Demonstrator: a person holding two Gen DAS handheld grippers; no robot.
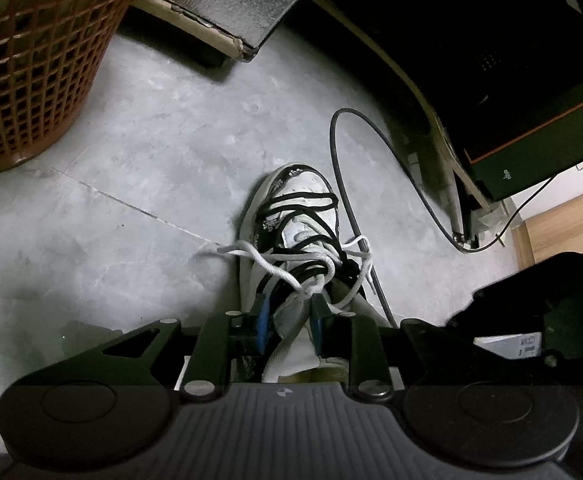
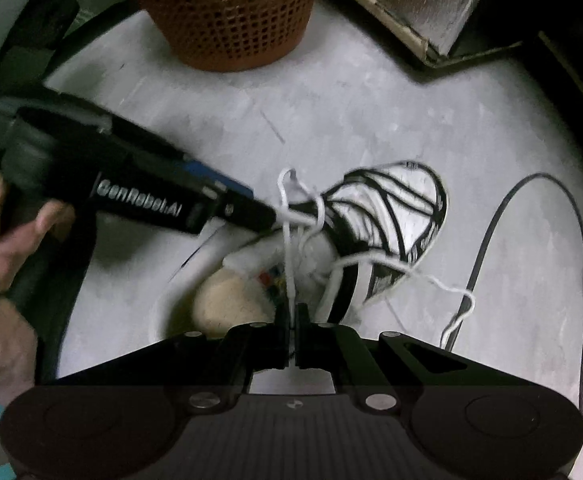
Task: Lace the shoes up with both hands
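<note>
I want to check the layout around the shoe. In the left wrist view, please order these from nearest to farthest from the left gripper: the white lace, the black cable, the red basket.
1. White lace: just ahead of the left gripper, over the shoe.
2. Black cable: on the floor, to the right past the shoe.
3. Red basket: far upper left.

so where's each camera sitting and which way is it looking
Left wrist: on the left hand-held gripper, looking down along the white black-striped sneaker; its own fingers show.
Right wrist: on the right hand-held gripper, shut on a white lace, aimed downward; a bare hand shows.
Shared: sneaker, orange mesh basket, black cable.
</note>
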